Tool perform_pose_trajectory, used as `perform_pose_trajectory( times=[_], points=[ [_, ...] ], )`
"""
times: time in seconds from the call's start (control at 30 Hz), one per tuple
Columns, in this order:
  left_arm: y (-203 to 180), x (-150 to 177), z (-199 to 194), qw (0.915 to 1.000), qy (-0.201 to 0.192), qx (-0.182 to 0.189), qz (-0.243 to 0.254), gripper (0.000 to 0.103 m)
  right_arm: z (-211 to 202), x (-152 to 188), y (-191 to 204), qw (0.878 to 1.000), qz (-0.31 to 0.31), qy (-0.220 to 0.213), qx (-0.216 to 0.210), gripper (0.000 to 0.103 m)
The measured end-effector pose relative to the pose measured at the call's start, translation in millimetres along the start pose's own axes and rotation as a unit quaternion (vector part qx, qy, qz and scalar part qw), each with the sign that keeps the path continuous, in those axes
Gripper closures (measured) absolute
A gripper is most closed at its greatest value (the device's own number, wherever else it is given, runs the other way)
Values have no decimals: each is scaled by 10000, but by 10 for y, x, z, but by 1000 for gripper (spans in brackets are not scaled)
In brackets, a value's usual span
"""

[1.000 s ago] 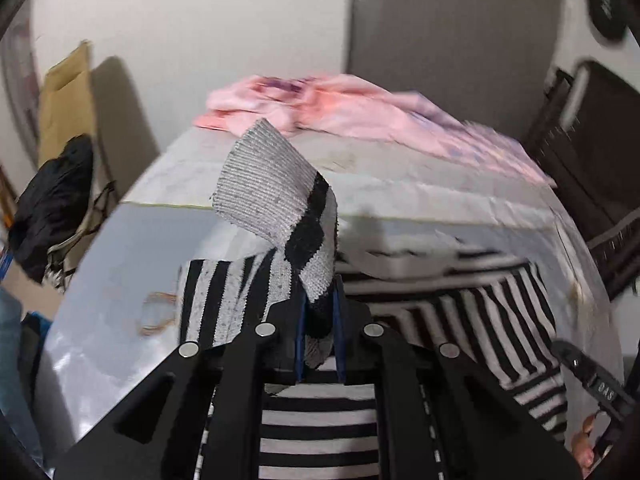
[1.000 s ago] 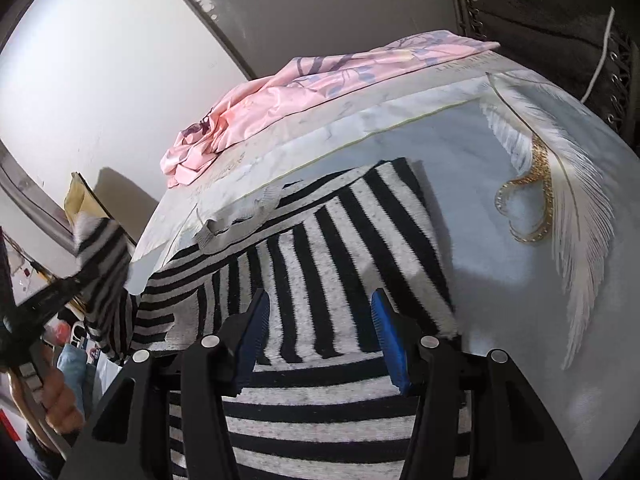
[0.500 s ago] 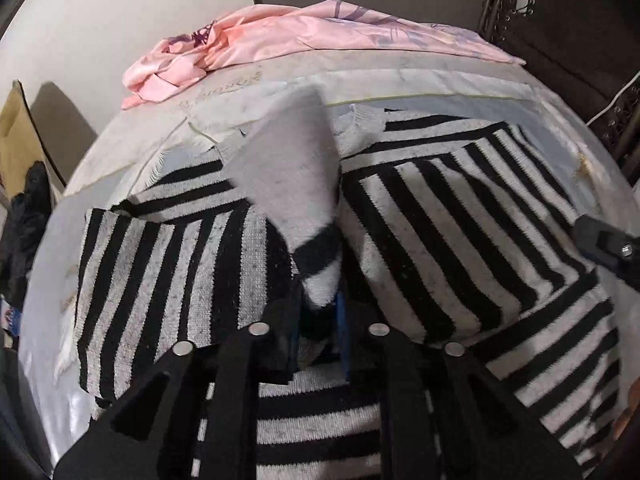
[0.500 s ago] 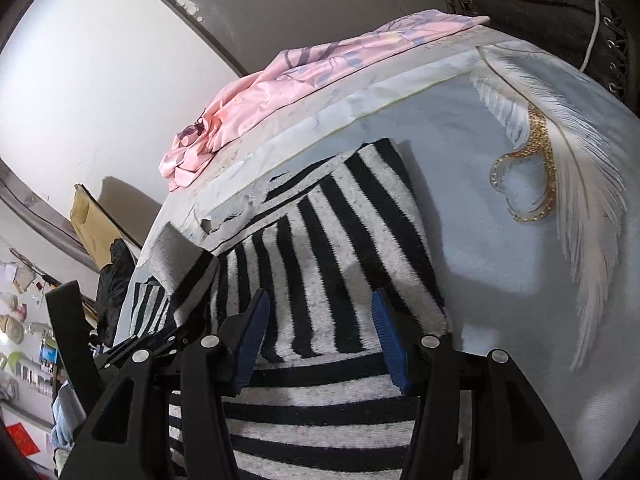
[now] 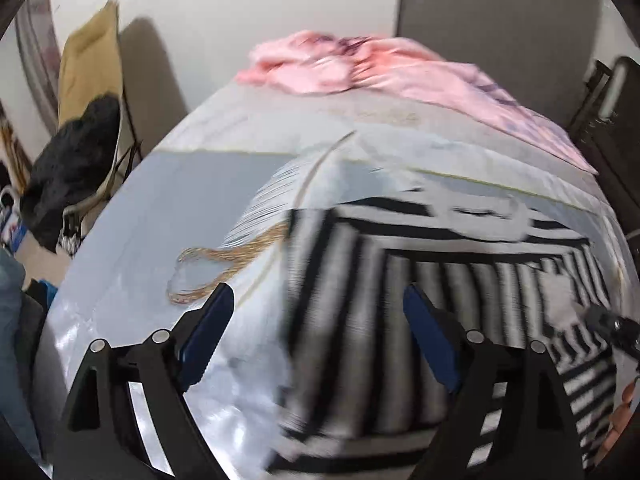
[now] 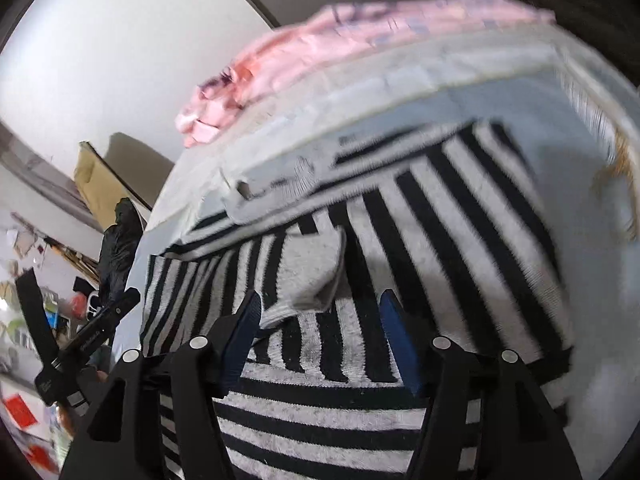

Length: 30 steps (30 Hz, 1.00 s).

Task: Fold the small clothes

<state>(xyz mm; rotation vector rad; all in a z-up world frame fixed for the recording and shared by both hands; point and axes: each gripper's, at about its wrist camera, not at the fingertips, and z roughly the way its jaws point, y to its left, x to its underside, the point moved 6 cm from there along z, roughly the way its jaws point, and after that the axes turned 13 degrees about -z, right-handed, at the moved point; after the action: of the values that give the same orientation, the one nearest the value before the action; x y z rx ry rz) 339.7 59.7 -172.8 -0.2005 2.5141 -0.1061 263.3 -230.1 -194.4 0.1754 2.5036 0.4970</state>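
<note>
Both sleeves in, bottom fold pending

Sweater [image 6: 460, 248] lies flat mid-bed [image 5: 168, 208], length running toward the far edge; right gripper [image 6: 320, 340] hovers released directly over it, left gripper [image 5: 316, 336] released above its left edge.

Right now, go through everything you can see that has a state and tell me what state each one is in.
Left tongs: open, holding nothing.
Right tongs: open, holding nothing.
Striped sweater: flat on the bed, both sleeves folded in over the body.
Grey cuff: lying loose on the sweater's middle.
Pink garment: crumpled, unfolded, at the far end of the bed.
Bed sheet: spread smooth.
</note>
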Motion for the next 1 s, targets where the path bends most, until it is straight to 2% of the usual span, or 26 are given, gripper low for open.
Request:
perform_pose_trajectory(
  times=[0.07, 0.1, 0.13, 0.17, 0.2, 0.27, 0.33, 0.37, 0.4, 0.47, 0.53, 0.57, 0.6, 0.63, 0.73, 0.77, 0.83, 0.9, 0.97, 1.0],
  points=[
    [163, -47, 147, 9997, 4, -262, -12, 19, 115, 14, -4, 9998, 123, 156, -45, 49],
    [218, -63, 207, 9995, 28, -318, -33, 19, 141, -13, 7, 9999, 75, 109, 69, 52],
    [264, -77, 265, 9993, 70, -350, -68, 19, 163, -30, 35, 9999, -13, 89, 140, 70],
    [314, -95, 348, 9991, 158, -365, -129, 19, 205, -57, 87, 9997, -131, 127, 157, 93],
    [345, -107, 404, 9989, 227, -368, -164, 19, 226, -74, 105, 9995, -168, 122, 217, 95],
    [360, -131, 487, 9988, 280, -391, -133, 19, 109, -151, 202, 9985, -356, -163, 377, 97],
    [331, -104, 531, 9981, 241, -549, 103, 19, -61, -203, 323, 9952, -681, -492, 494, 97],
    [314, -79, 554, 9975, 214, -639, 200, 18, -95, -204, 335, 9938, -780, -526, 590, 97],
    [313, -73, 579, 9971, 163, -698, 251, 16, -86, -193, 316, 9930, -833, -487, 681, 97],
    [330, -71, 584, 9969, 89, -734, 251, 13, 88, -78, 107, 9930, -690, -148, 943, 101],
    [358, -89, 597, 9973, 173, -692, 185, 12, 211, 20, -69, 9930, -507, 67, 1061, 103],
    [385, -102, 581, 9973, 260, -675, 115, 15, 187, 21, -79, 9935, -508, 20, 1022, 103],
    [405, -121, 512, 9975, 277, -650, 40, 22, 143, 24, -85, 9943, -419, 56, 981, 102],
    [401, -133, 450, 9979, 256, -597, 6, 26, 95, 3, -81, 9949, -351, -30, 946, 98],
    [217, -210, 161, 10000, 62, -50, 28, 27, -26, -158, 109, 9914, -723, -395, 1020, 98],
    [72, -233, 87, 9998, 5, 130, 171, 26, 23, -208, 213, 9905, -887, -367, 986, 98],
    [-182, -242, 62, 9985, -45, 230, 496, 26, 222, -282, 440, 9898, -1142, -246, 810, 98],
    [-447, -194, 198, 9963, 122, 321, 788, 26, 446, -314, 565, 9879, -1287, -109, 859, 98],
    [-617, -52, 499, 9931, 588, 342, 956, 26, 753, -272, 602, 9884, -1271, 246, 796, 98],
    [-656, 53, 687, 9909, 810, 178, 1064, 20, 789, -275, 605, 9875, -1308, 106, 871, 100]
  ],
)
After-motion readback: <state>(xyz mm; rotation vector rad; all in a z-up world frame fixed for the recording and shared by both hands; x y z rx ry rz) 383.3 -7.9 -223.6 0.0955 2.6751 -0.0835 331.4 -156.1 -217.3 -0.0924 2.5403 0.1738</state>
